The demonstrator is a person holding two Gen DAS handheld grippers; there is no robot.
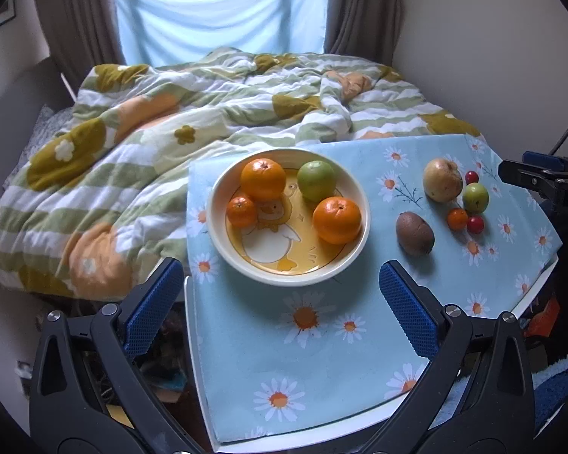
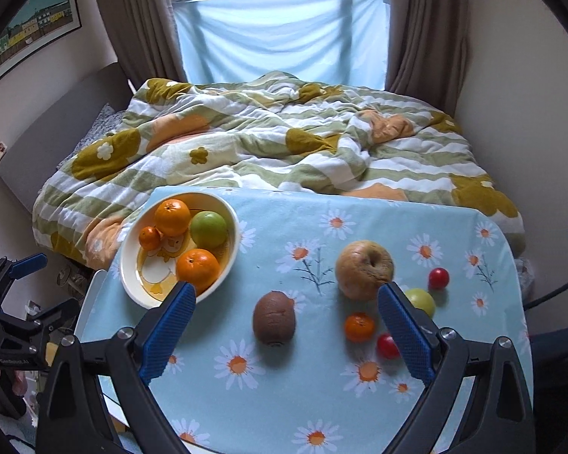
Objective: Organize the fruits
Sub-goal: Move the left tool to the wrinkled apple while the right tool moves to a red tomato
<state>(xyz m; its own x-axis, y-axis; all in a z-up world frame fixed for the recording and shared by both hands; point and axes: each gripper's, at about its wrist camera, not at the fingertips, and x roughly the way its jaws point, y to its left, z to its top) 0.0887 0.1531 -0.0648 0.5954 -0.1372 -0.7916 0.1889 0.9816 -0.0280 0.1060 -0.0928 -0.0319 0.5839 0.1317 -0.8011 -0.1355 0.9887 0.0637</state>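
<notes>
Right of the duck-patterned bowl [image 2: 130,249], on the daisy tablecloth [image 2: 284,408], lie a fuzzy brown kiwi [image 2: 274,317], a blotchy yellow-brown apple [image 2: 363,274], a small mandarin [image 2: 359,326], a green fruit [image 2: 422,300] and two cherry tomatoes [image 2: 438,277]. Both the right gripper [image 2: 286,333] and the left gripper [image 1: 280,306] hover with fingers spread wide, holding nothing. I'd take the kiwi first, squeezing gently across its narrow middle so it doesn't roll, then set it in the bowl's bare centre among the oranges [image 2: 198,269].
</notes>
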